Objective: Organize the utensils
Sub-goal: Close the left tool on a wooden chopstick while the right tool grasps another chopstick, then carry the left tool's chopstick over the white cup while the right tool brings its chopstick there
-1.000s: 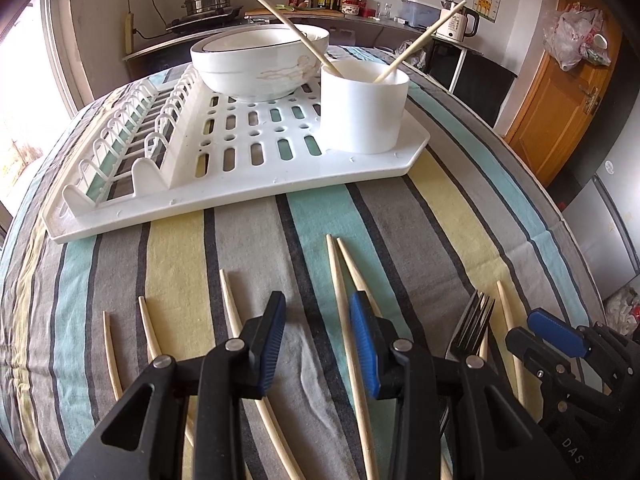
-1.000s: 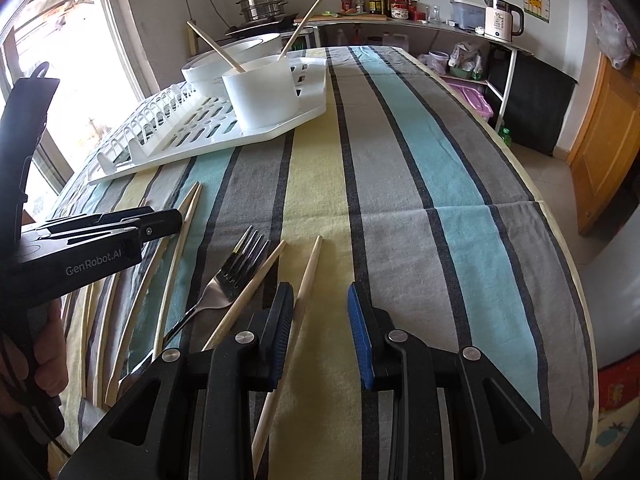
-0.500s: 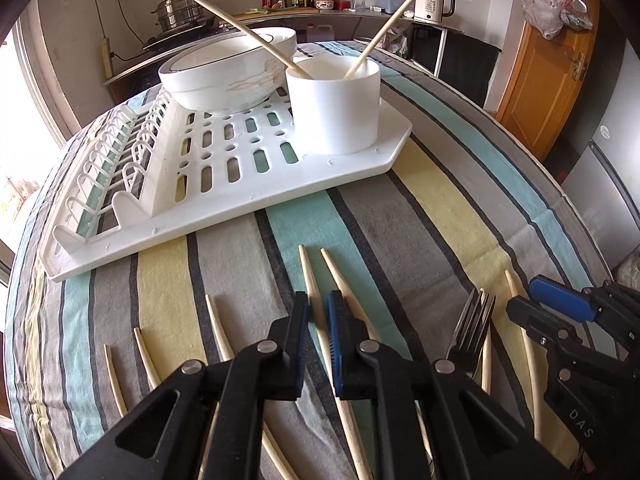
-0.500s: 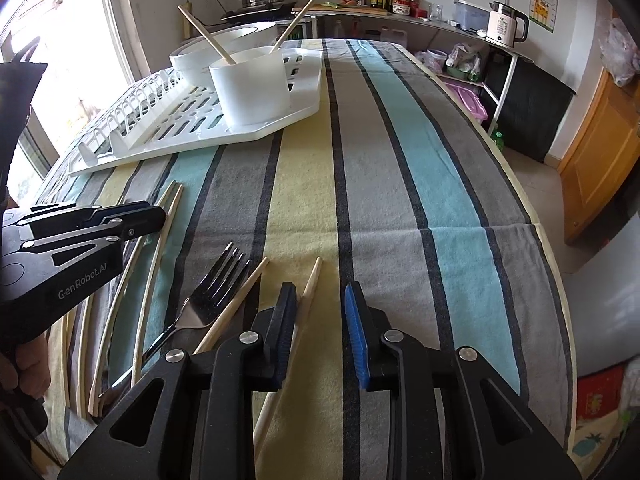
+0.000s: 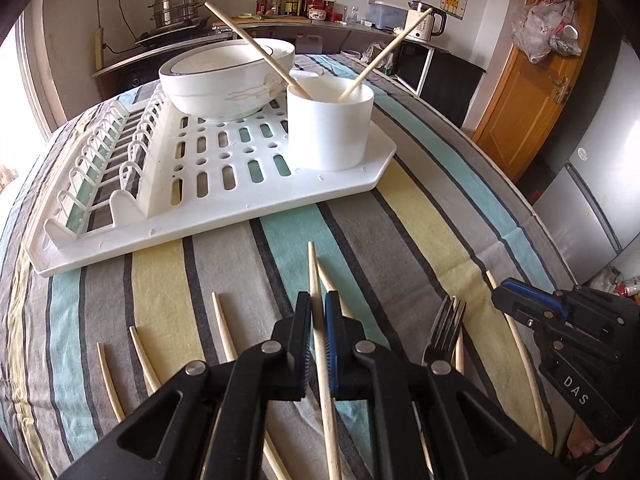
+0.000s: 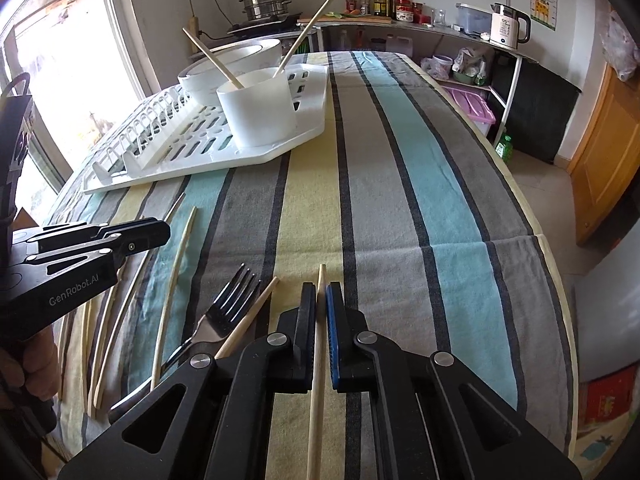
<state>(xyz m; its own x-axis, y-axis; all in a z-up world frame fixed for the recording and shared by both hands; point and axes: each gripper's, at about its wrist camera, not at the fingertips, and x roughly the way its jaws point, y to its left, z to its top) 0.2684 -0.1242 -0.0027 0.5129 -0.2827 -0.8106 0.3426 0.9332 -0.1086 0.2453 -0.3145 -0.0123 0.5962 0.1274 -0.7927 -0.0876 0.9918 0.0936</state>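
My left gripper (image 5: 318,312) is shut on a wooden chopstick (image 5: 314,276) that lies along the striped tablecloth. My right gripper (image 6: 320,300) is shut on another chopstick (image 6: 321,280). Several more chopsticks (image 5: 222,328) and a dark fork (image 5: 446,330) lie on the cloth between the grippers; the fork also shows in the right wrist view (image 6: 230,304). A white utensil cup (image 5: 330,126) with two chopsticks in it stands on the white drying rack (image 5: 208,204), beside a white bowl (image 5: 226,74).
The right gripper shows at the right of the left wrist view (image 5: 560,332). The left gripper shows at the left of the right wrist view (image 6: 80,256). The table's right edge (image 6: 560,280) drops to the floor. A counter with pot and kettle stands behind.
Both grippers went from open to shut, each closing on a chopstick. Both moved forward a little along the cloth.
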